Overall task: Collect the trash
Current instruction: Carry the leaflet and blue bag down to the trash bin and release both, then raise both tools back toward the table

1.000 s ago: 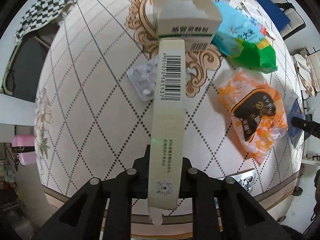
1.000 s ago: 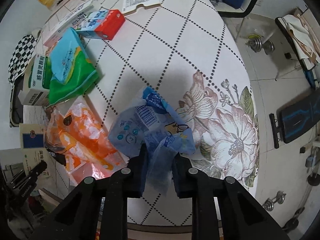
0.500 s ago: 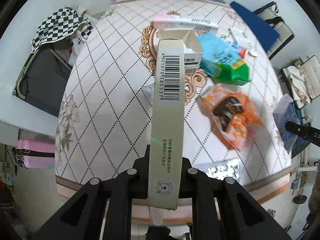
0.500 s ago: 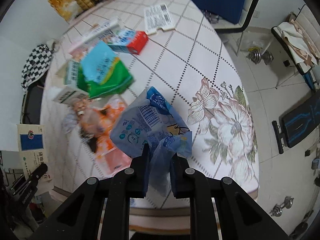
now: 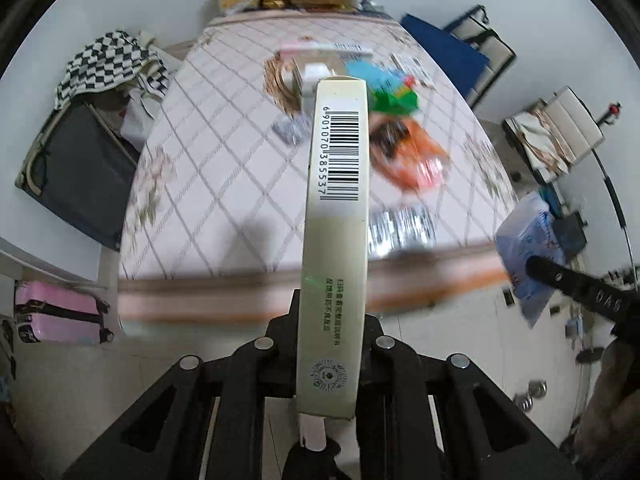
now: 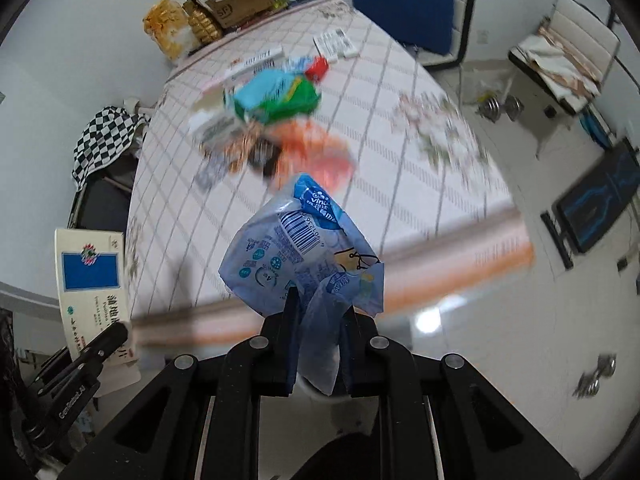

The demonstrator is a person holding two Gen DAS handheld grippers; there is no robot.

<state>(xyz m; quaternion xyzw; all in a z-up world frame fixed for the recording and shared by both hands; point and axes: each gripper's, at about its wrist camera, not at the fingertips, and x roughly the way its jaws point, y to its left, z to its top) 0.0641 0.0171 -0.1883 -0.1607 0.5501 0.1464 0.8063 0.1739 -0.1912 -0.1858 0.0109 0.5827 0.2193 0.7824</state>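
**Both hands loaded, clear of the table**

We see the patterned table (image 5: 224, 168) with wrappers left on it, so collecting is unfinished. Our left gripper (image 5: 330, 344) clamps a long cream carton (image 5: 336, 216) by its end, probably for carrying. Our right gripper (image 6: 318, 340) pinches a crumpled blue wrapper (image 6: 304, 252) held above the table's edge.

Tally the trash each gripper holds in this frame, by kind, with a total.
Cardboard boxes: 1, the long cream box in the left gripper.
Plastic wrappers: 1, the blue wrapper in the right gripper.
Total held: 2. Pieces on the table are too blurred to count.
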